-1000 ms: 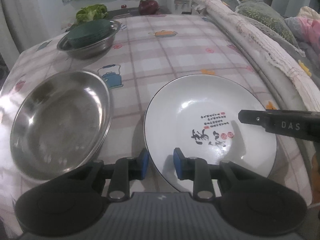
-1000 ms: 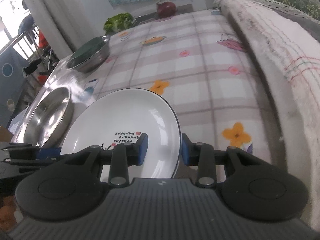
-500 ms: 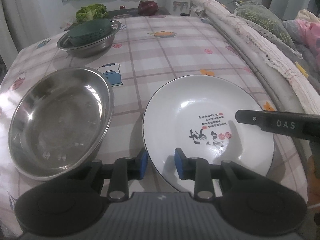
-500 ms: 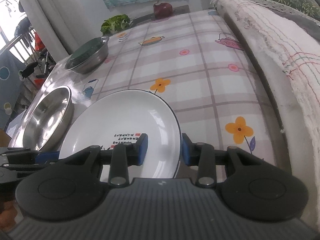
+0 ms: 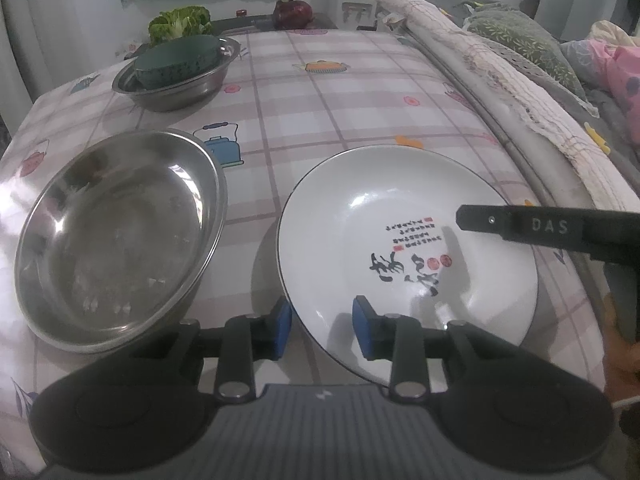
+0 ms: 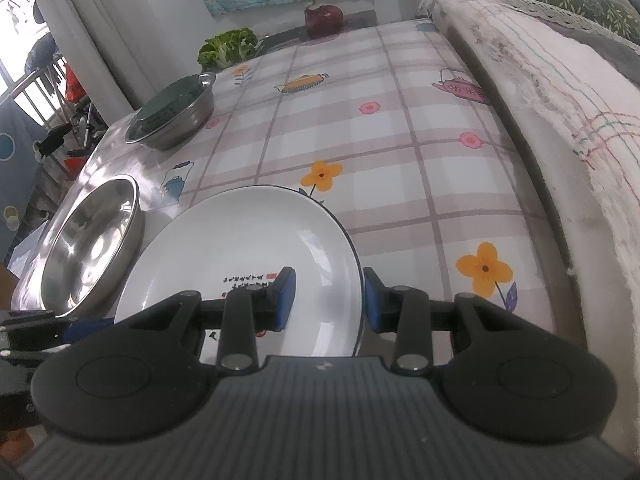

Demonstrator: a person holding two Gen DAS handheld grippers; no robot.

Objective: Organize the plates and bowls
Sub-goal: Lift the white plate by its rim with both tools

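Tablecloth (image 5: 360,120) holds one plate (image 5: 400,208), two steel bowls (image 5: 120,232); both tongs (image 5: 322,330) (image 6: 328,300) open.

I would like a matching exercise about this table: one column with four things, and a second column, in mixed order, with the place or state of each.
Things:
1. white plate
2. large steel bowl
3. dark green bowl
4. lettuce

Places or states:
A. sits inside the smaller steel bowl at the far left
B. empty, on the left side of the table, beside the plate
C. its rim lies between the open fingers of both the left gripper and the right gripper
D. at the far edge of the table, behind the bowls

Pairs: 1-C, 2-B, 3-A, 4-D
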